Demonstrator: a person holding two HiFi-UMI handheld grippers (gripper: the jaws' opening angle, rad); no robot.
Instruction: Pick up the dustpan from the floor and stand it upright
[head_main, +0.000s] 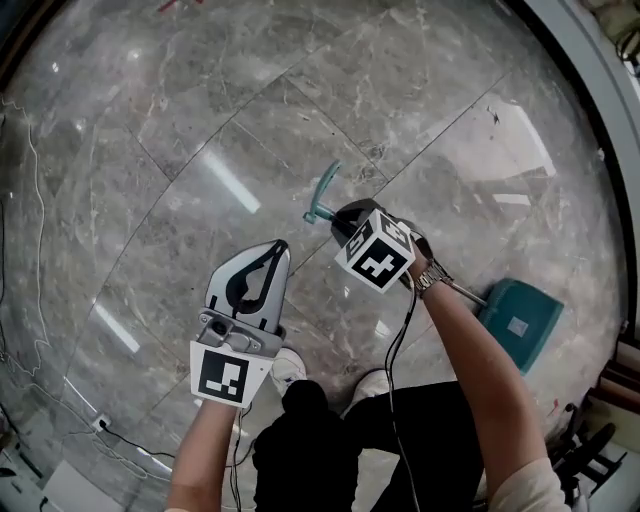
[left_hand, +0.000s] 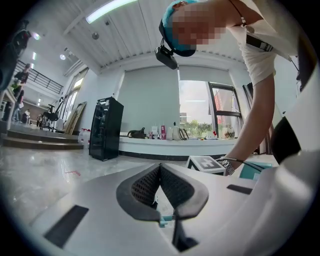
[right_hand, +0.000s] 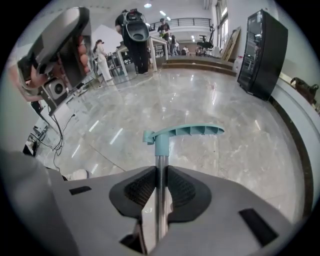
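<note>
The glossy grey marble-tile floor (head_main: 200, 120), veined white, mirrors long ceiling lights. A thin white cable (head_main: 37, 230) trails along its left edge. A white shoe (head_main: 290, 366) stands on it, and a tall black cabinet (left_hand: 102, 129) stands by the far wall. Whether the teal plastic dustpan (head_main: 518, 322) touches it cannot be told.
</note>
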